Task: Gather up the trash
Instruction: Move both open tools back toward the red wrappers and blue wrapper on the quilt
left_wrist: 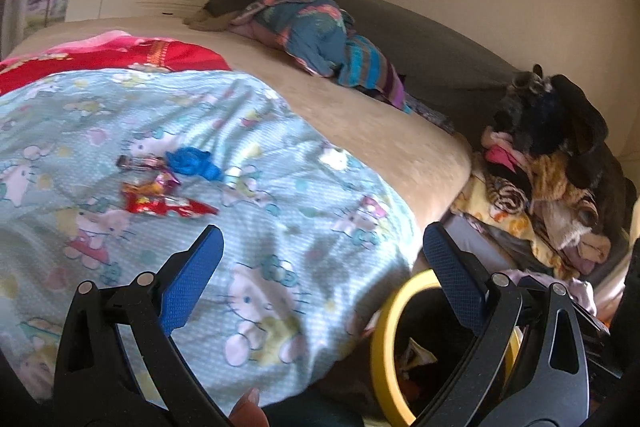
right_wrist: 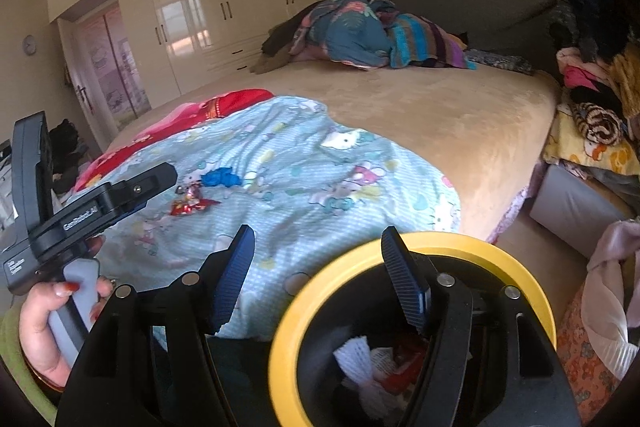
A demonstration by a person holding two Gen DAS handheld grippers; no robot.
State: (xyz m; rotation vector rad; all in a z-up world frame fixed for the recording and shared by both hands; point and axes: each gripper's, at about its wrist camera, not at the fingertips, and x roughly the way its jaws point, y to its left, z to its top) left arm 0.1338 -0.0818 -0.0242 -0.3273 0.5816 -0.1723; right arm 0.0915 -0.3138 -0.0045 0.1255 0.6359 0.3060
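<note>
Trash wrappers [left_wrist: 164, 197] lie on the bed's cartoon-print blanket [left_wrist: 280, 187], well ahead of both tools. The left tool [left_wrist: 322, 267] gapes wide, empty. The right tool [right_wrist: 318, 259], also parted and empty, hangs over the yellow-rimmed bin [right_wrist: 532, 279], which holds crumpled paper.

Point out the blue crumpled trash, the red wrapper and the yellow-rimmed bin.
blue crumpled trash [left_wrist: 194, 163], left wrist view, middle of the wad
red wrapper [left_wrist: 168, 205], left wrist view, middle of the foil
yellow-rimmed bin [right_wrist: 472, 241], right wrist view, far side of the rim
</note>
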